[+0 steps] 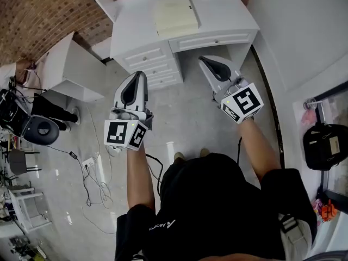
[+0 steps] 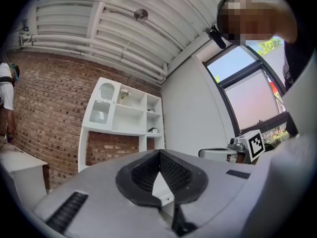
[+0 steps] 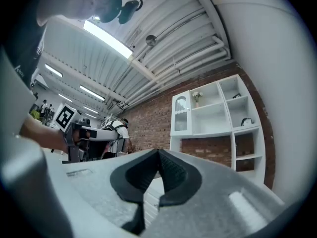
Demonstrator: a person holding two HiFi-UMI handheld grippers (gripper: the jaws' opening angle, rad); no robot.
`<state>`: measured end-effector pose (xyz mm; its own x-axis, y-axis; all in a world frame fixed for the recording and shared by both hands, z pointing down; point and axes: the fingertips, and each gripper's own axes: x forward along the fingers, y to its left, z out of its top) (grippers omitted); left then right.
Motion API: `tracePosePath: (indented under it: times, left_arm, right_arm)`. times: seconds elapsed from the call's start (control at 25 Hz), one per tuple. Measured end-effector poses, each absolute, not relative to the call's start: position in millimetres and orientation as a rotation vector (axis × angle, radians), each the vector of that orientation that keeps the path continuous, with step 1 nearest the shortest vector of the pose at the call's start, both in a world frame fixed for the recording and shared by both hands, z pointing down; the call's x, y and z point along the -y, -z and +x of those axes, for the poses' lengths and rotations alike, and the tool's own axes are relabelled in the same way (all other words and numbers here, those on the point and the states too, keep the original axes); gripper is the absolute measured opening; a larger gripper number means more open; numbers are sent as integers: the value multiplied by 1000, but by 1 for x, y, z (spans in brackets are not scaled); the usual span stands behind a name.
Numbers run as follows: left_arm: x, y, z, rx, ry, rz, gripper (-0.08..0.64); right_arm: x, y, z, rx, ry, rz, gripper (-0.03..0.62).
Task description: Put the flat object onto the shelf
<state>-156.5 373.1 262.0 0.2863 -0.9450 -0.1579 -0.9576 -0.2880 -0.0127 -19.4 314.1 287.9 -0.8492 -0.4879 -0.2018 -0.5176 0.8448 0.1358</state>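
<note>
The shells of the left gripper [image 1: 140, 75] and of the right gripper [image 1: 203, 60] are made of smooth, matt, pale grey plastic. Their pads [image 2: 175, 172] are black and finely gridded, like rubber. The floor [image 1: 179, 113] is laid with glossy pale tiles, in which light is reflected. The wall [image 1: 43, 10] is of rough red brick. The desk [image 1: 228, 12] and the shelf [image 2: 114, 131] are painted smooth white. The flat object [image 1: 175, 16] looks matt and cream, like card.
</note>
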Motion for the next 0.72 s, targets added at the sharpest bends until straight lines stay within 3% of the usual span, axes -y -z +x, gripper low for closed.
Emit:
tracePosePath:
  times: [0.72]
  left_arm:
    - [-267,-309,-195,-1885,-207,-2425,-2]
  right_arm:
    - [-205,-336,-18,-2942,-259,-867,2]
